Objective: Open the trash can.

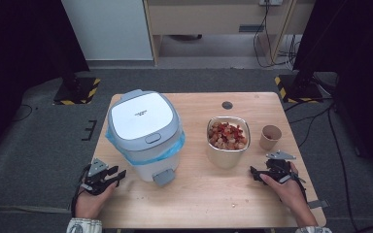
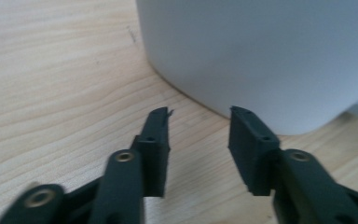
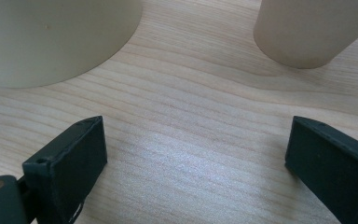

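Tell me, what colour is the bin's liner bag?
Light blue liner, clearest in the high view.

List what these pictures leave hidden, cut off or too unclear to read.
- Inside of the bin: high view, hidden by its closed lid.
- Lid lettering: high view, too small to read.
- Bottom of the paper cup: high view, shadowed inside.
- Bowl and cup tops: right gripper view, cut off by the upper edge.
- Bin's upper body: left gripper view, cut off and blurred.

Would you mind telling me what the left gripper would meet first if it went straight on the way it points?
Probably the white bin: its lower wall stands just ahead of the left gripper, whose open fingers hold nothing.
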Demonstrator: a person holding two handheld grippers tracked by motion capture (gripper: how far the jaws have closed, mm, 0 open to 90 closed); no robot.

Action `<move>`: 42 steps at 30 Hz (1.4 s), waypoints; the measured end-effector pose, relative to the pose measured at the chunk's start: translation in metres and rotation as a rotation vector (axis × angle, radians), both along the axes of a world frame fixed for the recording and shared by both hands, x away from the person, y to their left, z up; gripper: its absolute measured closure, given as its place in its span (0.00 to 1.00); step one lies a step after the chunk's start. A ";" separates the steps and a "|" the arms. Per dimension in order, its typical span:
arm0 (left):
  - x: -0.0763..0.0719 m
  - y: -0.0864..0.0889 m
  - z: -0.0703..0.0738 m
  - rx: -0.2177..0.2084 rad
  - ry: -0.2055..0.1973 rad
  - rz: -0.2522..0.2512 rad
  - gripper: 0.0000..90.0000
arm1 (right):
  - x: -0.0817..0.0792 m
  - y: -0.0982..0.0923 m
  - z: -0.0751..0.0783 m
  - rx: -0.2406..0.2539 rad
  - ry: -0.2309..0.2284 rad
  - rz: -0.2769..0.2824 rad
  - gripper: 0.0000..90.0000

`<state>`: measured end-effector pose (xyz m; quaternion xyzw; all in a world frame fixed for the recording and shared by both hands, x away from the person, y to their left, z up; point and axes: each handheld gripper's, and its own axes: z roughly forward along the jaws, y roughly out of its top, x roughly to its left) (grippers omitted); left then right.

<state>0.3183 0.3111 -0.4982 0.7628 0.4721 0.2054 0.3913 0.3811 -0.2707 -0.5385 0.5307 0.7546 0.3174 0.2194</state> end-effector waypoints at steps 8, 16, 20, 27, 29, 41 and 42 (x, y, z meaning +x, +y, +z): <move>-0.020 -0.007 0.014 -0.080 -0.027 -0.050 0.94 | 0.000 0.000 0.000 -0.002 -0.001 0.002 0.06; -0.035 -0.026 0.020 -0.118 -0.037 -0.106 1.00 | 0.000 0.000 0.000 -0.002 -0.002 0.002 0.06; -0.037 -0.038 0.021 -0.102 -0.049 -0.139 1.00 | 0.000 0.000 0.000 -0.003 -0.002 0.003 0.06; -0.034 -0.056 0.019 -0.063 -0.056 -0.171 1.00 | 0.000 0.000 0.000 -0.003 -0.003 0.005 0.06; -0.036 -0.062 0.020 -0.049 -0.064 -0.190 1.00 | 0.000 0.000 0.000 -0.004 -0.003 0.005 0.06; -0.026 -0.099 0.016 0.001 -0.060 -0.291 1.00 | 0.000 0.000 0.000 -0.004 -0.003 0.004 0.06; -0.024 -0.103 0.015 0.007 -0.060 -0.293 1.00 | 0.000 0.000 0.000 -0.004 -0.003 0.004 0.06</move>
